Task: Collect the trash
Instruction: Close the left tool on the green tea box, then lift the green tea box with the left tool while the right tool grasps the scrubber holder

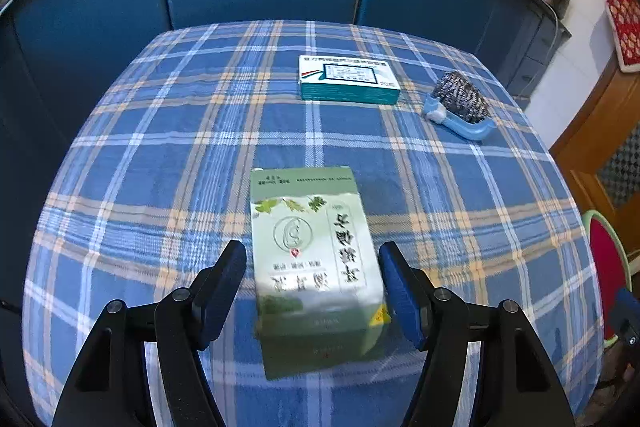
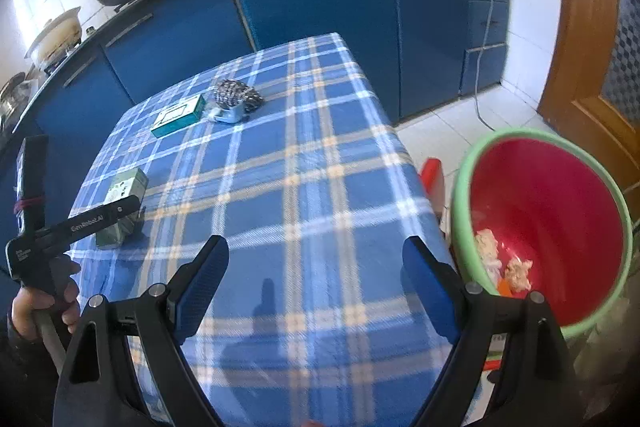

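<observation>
The left gripper (image 1: 312, 259) straddles a green box (image 1: 314, 267) with its jaws spread: there is a sliver of cloth between the left pad and the box, while the right pad sits right at the box's edge, and whether it touches is not clear. The box lies flat on the plaid tablecloth (image 1: 160, 155), long axis running away from the camera, its printed face up and its Chinese lettering upside down from this side; a round emblem and leaf print show, but the characters are too blurred to read. The right gripper (image 2: 316, 259) hangs wide open over bare cloth, nothing between its pads; beside it, off the table edge, stands a red bucket (image 2: 560, 195) with a green rim and scraps inside. The left tool's side reads "GenRobot.AI". Farther off lie a teal-and-white box (image 1: 348, 79) and a steel-wool scrubber (image 1: 460, 99) just beside it.
</observation>
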Demonstrator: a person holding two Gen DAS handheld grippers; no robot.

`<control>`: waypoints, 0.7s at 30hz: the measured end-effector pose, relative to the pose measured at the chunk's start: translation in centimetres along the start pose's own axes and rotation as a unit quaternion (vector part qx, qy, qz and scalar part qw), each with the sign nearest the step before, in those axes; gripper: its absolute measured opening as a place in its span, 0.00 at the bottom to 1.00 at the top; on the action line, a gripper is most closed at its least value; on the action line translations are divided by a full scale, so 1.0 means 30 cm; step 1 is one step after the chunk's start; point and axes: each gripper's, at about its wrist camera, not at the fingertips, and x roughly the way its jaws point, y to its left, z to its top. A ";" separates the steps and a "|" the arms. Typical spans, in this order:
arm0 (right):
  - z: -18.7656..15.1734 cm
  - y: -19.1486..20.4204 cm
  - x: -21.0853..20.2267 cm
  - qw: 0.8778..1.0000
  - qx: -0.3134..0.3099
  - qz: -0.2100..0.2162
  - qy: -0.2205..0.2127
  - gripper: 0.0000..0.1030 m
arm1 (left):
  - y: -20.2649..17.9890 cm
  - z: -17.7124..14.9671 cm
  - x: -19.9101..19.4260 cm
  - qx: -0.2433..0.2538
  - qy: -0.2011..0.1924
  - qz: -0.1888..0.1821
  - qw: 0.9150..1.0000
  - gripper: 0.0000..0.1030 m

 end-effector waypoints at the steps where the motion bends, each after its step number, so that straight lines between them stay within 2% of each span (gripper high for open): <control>1: 0.008 0.008 0.007 1.000 -0.003 0.000 0.000 0.86 | 0.005 0.004 0.006 -0.003 0.000 -0.003 1.000 0.67; 3: 0.031 0.036 0.027 1.000 -0.010 0.002 0.000 0.86 | 0.012 0.010 0.015 -0.006 -0.001 -0.010 1.000 0.64; 11: 0.112 0.131 0.113 0.999 -0.034 0.012 -0.002 0.86 | 0.024 0.069 0.020 -0.015 -0.018 -0.017 1.000 0.62; 21: 0.228 0.174 0.275 1.000 -0.018 0.011 -0.002 0.86 | 0.012 0.197 0.057 -0.027 -0.051 0.004 0.998 0.61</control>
